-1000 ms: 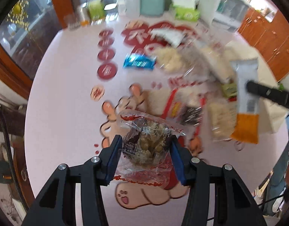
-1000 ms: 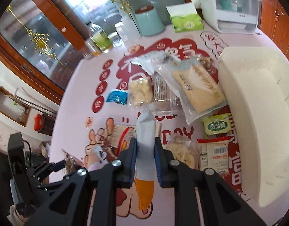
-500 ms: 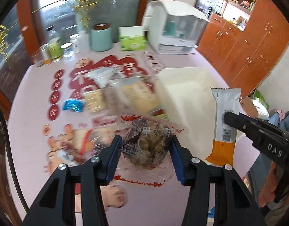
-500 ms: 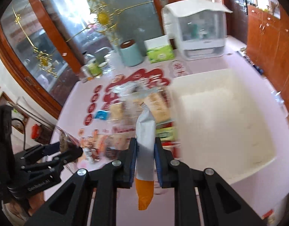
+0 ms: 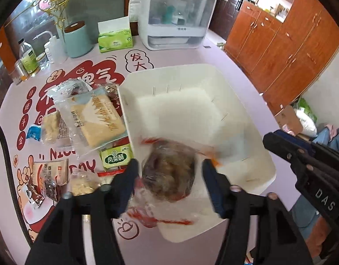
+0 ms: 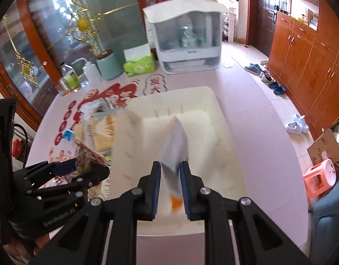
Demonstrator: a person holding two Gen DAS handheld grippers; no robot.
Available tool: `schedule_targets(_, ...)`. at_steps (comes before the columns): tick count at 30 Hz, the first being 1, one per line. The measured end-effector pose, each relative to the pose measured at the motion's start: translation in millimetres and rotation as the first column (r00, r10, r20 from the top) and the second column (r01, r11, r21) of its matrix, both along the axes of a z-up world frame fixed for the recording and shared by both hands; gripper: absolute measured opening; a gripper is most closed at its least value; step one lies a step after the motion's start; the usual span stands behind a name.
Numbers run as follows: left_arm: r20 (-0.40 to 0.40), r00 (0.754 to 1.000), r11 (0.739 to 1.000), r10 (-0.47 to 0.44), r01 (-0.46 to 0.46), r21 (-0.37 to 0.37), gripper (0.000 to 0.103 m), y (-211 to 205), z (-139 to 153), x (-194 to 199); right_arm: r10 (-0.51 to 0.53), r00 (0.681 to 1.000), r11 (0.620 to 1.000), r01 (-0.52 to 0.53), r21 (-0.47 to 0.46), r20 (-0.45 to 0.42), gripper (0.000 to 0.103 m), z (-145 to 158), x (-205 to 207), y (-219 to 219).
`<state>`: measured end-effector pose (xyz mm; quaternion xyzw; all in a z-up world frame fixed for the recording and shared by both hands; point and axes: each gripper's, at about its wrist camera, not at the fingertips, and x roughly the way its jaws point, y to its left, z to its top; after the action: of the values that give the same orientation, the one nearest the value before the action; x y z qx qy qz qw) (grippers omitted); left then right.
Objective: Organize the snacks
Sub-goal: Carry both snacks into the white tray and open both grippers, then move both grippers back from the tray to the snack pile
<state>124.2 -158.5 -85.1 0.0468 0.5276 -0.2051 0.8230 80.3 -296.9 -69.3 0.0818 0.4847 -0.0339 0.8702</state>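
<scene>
A white plastic bin (image 5: 231,88) stands on the pink table; it also shows in the right wrist view (image 6: 222,119). My left gripper (image 5: 169,172) is open over the bin's near-left corner, and a clear bag of brown nut snack (image 5: 169,174) is blurred, dropping between its fingers. My right gripper (image 6: 170,176) is open over the bin, and a white and orange snack bar (image 6: 174,145) is blurred, slipping from between its pads. The right gripper (image 5: 306,161) shows at the right of the left wrist view, the left gripper (image 6: 81,172) at the left of the right wrist view.
Several snack packets lie left of the bin: a large cracker bag (image 5: 96,117), a green pastry packet (image 5: 117,155), a blue packet (image 5: 33,132). At the table's back stand a white dish cabinet (image 5: 171,15), a tissue pack (image 5: 115,37), a teal canister (image 5: 78,39) and bottles (image 5: 28,59).
Both grippers have swung from the snack pile to above the white bin. Both have opened, and the nut bag and the snack bar are falling out of them.
</scene>
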Motion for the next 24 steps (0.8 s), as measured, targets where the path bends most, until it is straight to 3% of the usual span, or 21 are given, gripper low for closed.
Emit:
schedule_targets(2, 0.020, 1.000, 1.000, 0.004, -0.004, 0.025, 0.092, -4, -1, -2, -0.006, 1.000, 1.000, 0.006, 0.010, -0.013, 0.029, -5, 2, -8)
schedule_targets(5, 0.057, 0.998, 0.997, 0.024, -0.027, 0.067, 0.093, -7, 0, -6, -0.022, 1.000, 0.999, 0.022, 0.033, -0.018, 0.045, -11, 3, -20)
schedule_targets(12, 0.032, 0.995, 0.994, 0.091, -0.093, 0.064, 0.093, 7, -4, -4, 0.001, 1.000, 0.999, 0.000, 0.054, -0.021, 0.046, -16, 4, -23)
schedule_targets(24, 0.056, 0.987, 0.987, 0.148, -0.152, 0.062, 0.093, 30, 4, -12, 0.050, 0.998, 0.996, -0.048, 0.073, -0.033, 0.046, -19, 4, -6)
